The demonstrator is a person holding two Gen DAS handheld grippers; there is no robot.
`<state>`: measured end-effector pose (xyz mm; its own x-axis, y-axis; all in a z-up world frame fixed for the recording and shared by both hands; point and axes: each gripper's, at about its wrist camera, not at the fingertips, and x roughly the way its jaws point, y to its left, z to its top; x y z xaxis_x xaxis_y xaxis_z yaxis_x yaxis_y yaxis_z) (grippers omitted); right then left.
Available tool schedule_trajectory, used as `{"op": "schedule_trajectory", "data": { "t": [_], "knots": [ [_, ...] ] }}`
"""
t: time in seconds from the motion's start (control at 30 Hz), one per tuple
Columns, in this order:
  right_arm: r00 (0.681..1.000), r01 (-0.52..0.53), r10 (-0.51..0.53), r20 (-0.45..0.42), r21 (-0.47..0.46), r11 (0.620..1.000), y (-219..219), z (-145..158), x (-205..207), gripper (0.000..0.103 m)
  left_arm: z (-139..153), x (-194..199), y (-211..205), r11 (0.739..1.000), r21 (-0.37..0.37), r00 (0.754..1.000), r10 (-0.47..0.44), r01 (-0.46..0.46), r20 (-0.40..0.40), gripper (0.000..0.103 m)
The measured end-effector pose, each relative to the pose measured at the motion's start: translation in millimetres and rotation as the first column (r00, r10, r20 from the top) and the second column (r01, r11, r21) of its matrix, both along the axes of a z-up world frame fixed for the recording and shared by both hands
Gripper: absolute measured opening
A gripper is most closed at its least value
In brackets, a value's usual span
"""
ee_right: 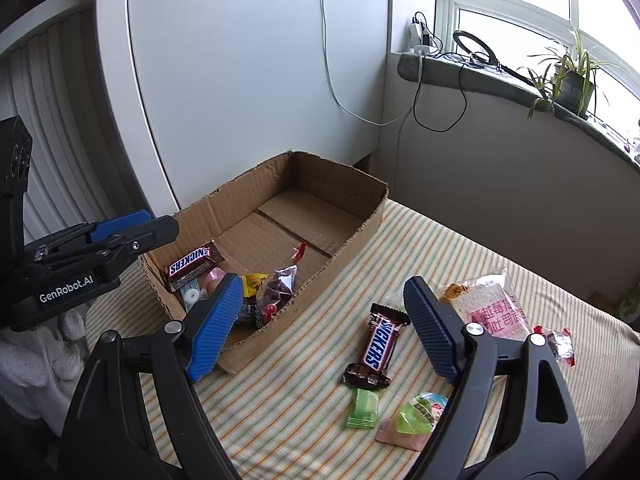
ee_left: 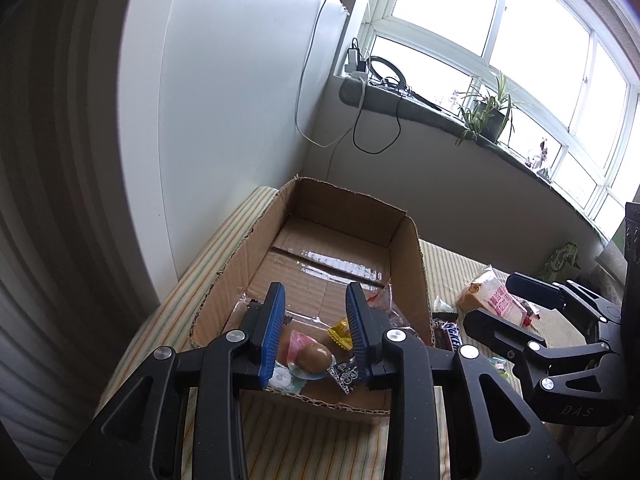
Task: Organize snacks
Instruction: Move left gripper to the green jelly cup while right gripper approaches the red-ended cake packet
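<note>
"SNICKERS" on two chocolate bars (ee_right: pixel 379 346) (ee_right: pixel 191 266); "GenRobot.AI" on the left hand-held gripper (ee_right: pixel 132 228).

The cardboard box (ee_right: pixel 280 216) sits on the striped cloth (ee_right: pixel 304 400), against the wall; inside its near end lie a Snickers bar (ee_right: pixel 190 266) and small sweets; right of the box, a second Snickers bar (ee_right: pixel 378 346) lies on the cloth; the bread packet (ee_right: pixel 494 304) lies further right.

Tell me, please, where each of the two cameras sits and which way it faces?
Left wrist: on the left gripper, over the cardboard box's near end, facing the window; the right gripper shows at right.
Right wrist: on the right gripper, above the striped cloth, facing a Snickers bar; the left gripper shows at left.
Shared: box, windowsill.
</note>
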<state>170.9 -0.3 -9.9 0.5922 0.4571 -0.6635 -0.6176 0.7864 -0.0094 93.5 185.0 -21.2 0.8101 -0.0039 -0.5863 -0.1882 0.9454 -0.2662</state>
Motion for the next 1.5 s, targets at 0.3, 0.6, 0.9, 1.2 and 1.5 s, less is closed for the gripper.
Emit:
{"op": "schedule_trajectory", "data": {
  "t": [0.3,0.6,0.9,1.2,1.5],
  "knots": [
    [0.993,0.117,-0.117,-0.013,0.032,0.993,-77.2,7.7,-0.2,0.085,12.9,-9.4,-25.5,1.0,0.0,0.999,-0.029,0.029,0.027,0.058],
    [0.97,0.244,-0.243,-0.028,0.03,0.969,-159.4,3.9,5.1,0.086,10.2,-5.9,-69.7,0.993,0.002,0.993,-0.115,0.115,0.01,0.058],
    [0.936,0.348,-0.347,-0.054,0.023,0.937,-234.8,-12.8,21.6,0.086,0.7,0.8,-121.1,0.974,-0.01,0.973,-0.228,0.228,-0.022,0.058],
    [0.92,0.378,-0.373,-0.12,0.019,0.926,-268.1,-35.6,52.0,0.086,-17.4,13.3,-168.5,0.942,-0.039,0.938,-0.336,0.333,-0.083,0.058],
    [0.928,0.34,-0.335,-0.161,0.004,0.94,-257.5,-56.8,85.2,0.086,-37.0,31.9,-202.4,0.919,-0.042,0.908,-0.393,0.391,-0.144,0.058]
  ]
}}
